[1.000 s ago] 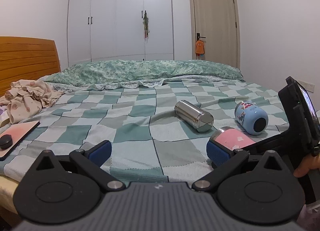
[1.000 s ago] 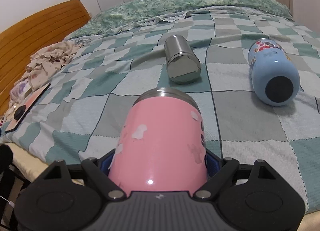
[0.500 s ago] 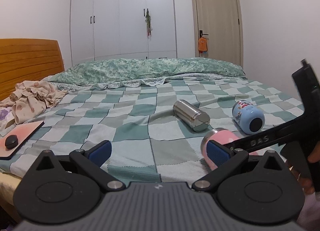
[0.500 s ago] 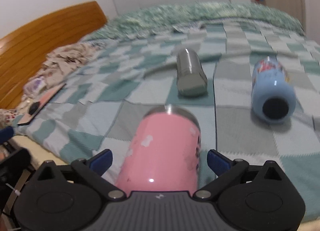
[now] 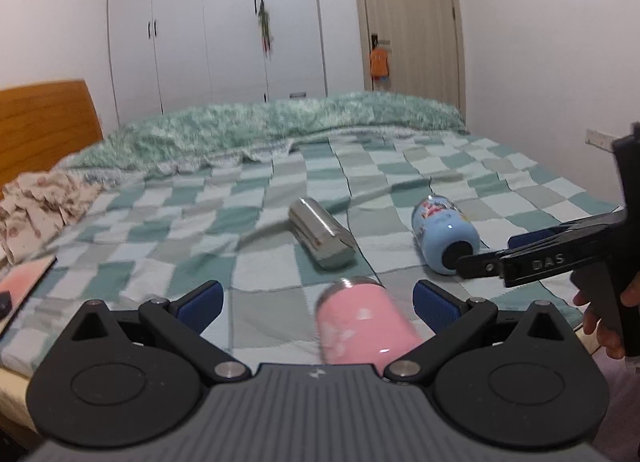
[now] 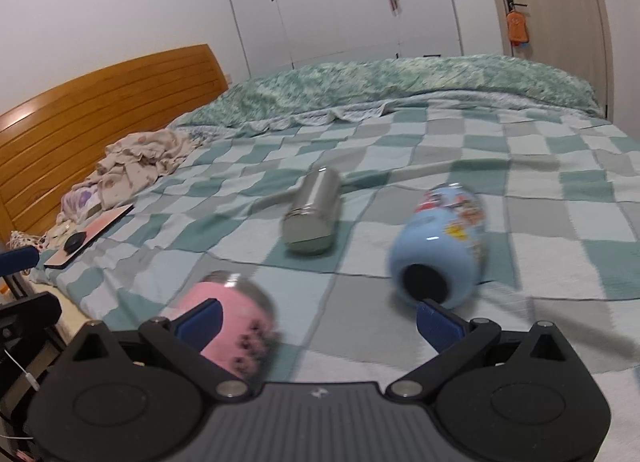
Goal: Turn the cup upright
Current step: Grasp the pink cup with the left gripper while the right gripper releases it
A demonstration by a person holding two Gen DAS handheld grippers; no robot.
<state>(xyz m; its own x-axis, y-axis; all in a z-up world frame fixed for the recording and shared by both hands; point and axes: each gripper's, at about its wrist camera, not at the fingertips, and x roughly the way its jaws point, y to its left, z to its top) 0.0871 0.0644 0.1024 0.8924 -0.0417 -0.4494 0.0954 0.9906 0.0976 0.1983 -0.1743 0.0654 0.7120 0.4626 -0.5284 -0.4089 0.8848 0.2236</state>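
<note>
Left wrist: left gripper (image 5: 316, 300) spread wide, empty; pink cup (image 5: 362, 326) lying on its side on the checkered blanket (image 5: 168, 262), near the steel cup (image 5: 322, 234). Best closed squarely on the pink body, then tipped upright.

Right wrist: right gripper (image 6: 318, 320) open, empty, near the blue cup (image 6: 440, 248). Wooden headboard (image 6: 100, 109), white wardrobe (image 6: 340, 1) behind.

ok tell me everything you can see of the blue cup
The blue cup is a rounded, glossy light-blue bottle with a colourful cartoon print around the half farther from the cameras. It lies on its side on the checkered blanket, its dark round end facing the cameras. The silver cup lies apart to its left. The right gripper is open just short of it; contact cannot be told through the blur.
</note>
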